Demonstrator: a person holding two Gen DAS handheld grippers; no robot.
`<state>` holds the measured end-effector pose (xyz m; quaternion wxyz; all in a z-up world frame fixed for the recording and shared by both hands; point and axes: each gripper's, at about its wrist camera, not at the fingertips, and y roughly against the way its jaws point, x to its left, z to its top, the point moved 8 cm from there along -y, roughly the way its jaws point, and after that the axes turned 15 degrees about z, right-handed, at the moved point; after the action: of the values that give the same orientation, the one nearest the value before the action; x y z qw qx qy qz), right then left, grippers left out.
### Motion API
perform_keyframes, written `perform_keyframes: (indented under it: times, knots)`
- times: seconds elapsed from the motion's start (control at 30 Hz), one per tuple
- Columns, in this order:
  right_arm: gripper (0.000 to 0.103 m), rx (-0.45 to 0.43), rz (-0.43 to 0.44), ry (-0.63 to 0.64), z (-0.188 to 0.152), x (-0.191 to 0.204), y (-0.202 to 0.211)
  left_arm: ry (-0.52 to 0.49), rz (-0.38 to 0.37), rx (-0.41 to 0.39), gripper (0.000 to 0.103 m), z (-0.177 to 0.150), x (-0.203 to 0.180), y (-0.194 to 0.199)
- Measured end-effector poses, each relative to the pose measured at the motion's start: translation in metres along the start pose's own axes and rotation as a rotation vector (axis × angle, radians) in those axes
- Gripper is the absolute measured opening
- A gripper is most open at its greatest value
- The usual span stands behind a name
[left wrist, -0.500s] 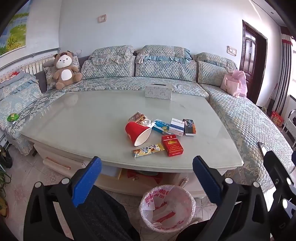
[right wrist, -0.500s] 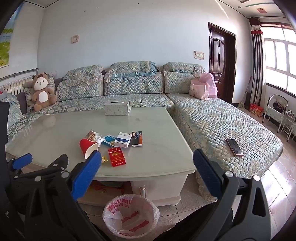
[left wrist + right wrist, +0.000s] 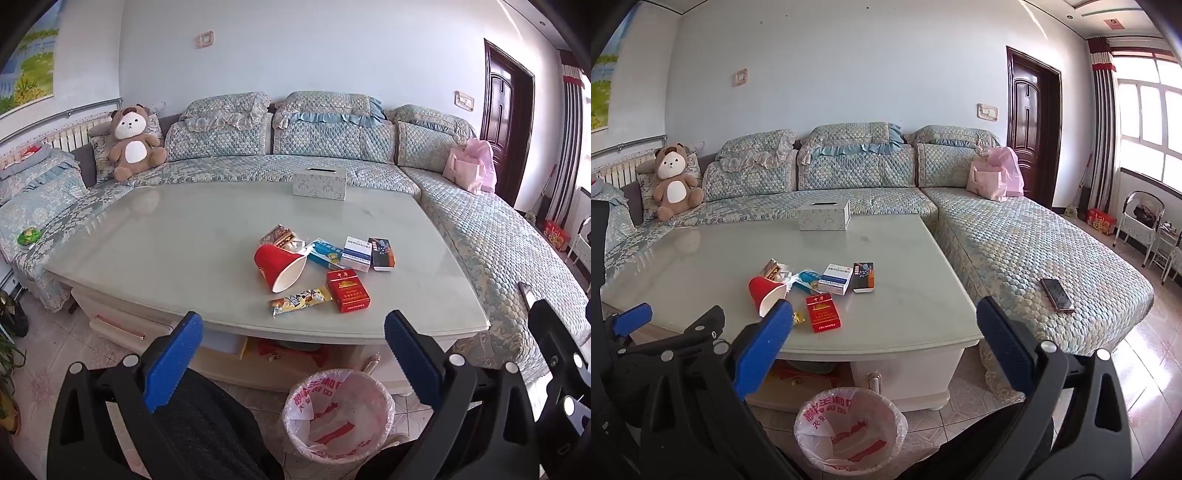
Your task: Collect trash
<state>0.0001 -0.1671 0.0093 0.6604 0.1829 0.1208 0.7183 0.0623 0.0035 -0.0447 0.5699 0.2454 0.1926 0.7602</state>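
We hold the left claw [image 3: 293,354] with its two blue pads spread wide and nothing between them, hanging short of the near edge of the surface [image 3: 177,258]. Our right claw [image 3: 884,349] stands just as wide and just as empty, beside the left one.

Below both claws, on the tiled floor just in front of the surface, stands one bin [image 3: 338,415] lined with a pink-and-white printed bag. We see only the crumpled liner inside it; whether anything lies at the bottom we cannot tell.

On the surface the trash sits in one loose cluster towards the near right part, well apart from both claws. We count one red paper cup [image 3: 279,266] tipped on its side, its white mouth facing us and nothing visible inside. Touching its far side lies one crumpled wrapper pack [image 3: 279,236]. Just in front of the cup lies one yellow snack wrapper [image 3: 301,300], and beside that one red cigarette pack [image 3: 347,290], lying flat. Behind them we count one blue-and-white pouch [image 3: 325,253], one white-and-blue box [image 3: 356,253] and one dark box [image 3: 382,253], side by side.

At the far edge stands one patterned tissue box [image 3: 320,182], its slot on top.
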Motion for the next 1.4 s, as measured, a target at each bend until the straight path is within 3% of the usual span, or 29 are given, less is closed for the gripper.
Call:
perform_keyframes:
  times: [1.4]
  knots:
    - [0.097,-0.001,-0.001,0.008,0.0017,0.002,-0.0021,-0.025,0.036,-0.02,0.097,0.0032,0.0034,0.0053]
